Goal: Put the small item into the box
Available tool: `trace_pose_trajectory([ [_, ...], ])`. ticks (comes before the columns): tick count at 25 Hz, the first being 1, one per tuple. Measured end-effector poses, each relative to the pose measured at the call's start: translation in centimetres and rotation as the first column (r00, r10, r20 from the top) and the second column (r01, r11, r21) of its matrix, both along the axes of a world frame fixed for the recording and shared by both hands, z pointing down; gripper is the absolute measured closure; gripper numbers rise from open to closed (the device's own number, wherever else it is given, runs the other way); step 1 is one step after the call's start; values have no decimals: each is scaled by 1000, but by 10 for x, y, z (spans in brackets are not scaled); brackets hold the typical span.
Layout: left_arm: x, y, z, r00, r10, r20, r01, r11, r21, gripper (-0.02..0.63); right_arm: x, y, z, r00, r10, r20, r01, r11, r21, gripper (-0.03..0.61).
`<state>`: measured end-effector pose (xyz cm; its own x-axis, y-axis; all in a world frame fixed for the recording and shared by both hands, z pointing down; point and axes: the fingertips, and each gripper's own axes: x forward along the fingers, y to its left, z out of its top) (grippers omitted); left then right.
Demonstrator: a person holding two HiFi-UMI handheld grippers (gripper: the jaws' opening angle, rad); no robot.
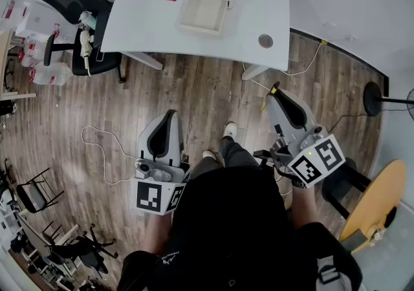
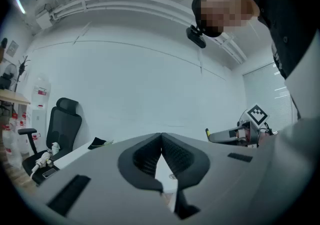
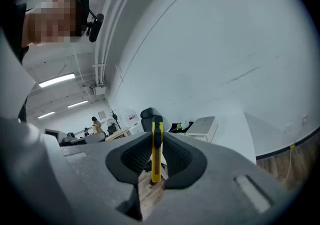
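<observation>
Fingers (image 3: 178, 155) of the right gripper (image 3: 157, 131) clamp a slim yellow cutter (image 3: 156, 156) at frame centre; the left gripper (image 2: 161, 137) has its jaws pressed together, empty.

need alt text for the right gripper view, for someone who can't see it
The right gripper has its jaws closed on a slim yellow utility knife, held upright and edge-on to the camera. Beyond it, a white table carries a pale box, with a black office chair near its far end and a white wall above.
</observation>
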<state>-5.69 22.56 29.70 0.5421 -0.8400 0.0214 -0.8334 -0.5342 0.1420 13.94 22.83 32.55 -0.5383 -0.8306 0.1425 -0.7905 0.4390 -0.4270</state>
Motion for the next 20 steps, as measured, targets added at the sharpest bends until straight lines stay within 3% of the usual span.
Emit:
trace_pose_trajectory([
  [9,-34,140,4,997,73,0,-73,997,25,609,-75,142,-15,997,-7,-77,10,999,33,511],
  [14,-62,210,1,999,52,-6,-52,998,46,609,-99,213,-24,994,-19,-109,26,998,58,511],
  [20,-76,246,-1,1000,-4,21,4,1000,7,609,-103,238,-36,995,-51,-86,56,997,62,511],
])
